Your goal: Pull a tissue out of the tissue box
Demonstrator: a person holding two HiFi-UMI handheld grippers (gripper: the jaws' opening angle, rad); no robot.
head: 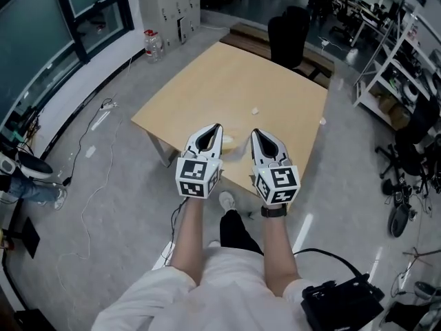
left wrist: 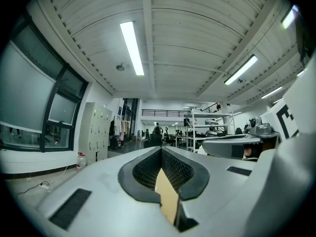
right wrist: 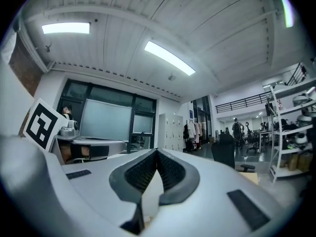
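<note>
In the head view both grippers are held side by side over the near edge of a light wooden table (head: pixel 275 88), jaws pointing away from me. My left gripper (head: pixel 218 127) is shut with nothing in it, and so is my right gripper (head: pixel 253 132). A pale whitish thing (head: pixel 229 143) lies on the table between them, partly hidden; I cannot tell whether it is the tissue box. The left gripper view shows the left gripper (left wrist: pixel 160 150) with jaw tips touching and aimed at the room and ceiling. In the right gripper view the right gripper (right wrist: pixel 156 152) looks the same.
Two small white scraps (head: pixel 254 109) (head: pixel 322 121) lie on the tabletop. A black chair (head: pixel 288 36) stands at the far side. A water bottle (head: pixel 151 45) and cables (head: pixel 103 109) are on the floor at left. Shelving (head: pixel 400 61) lines the right.
</note>
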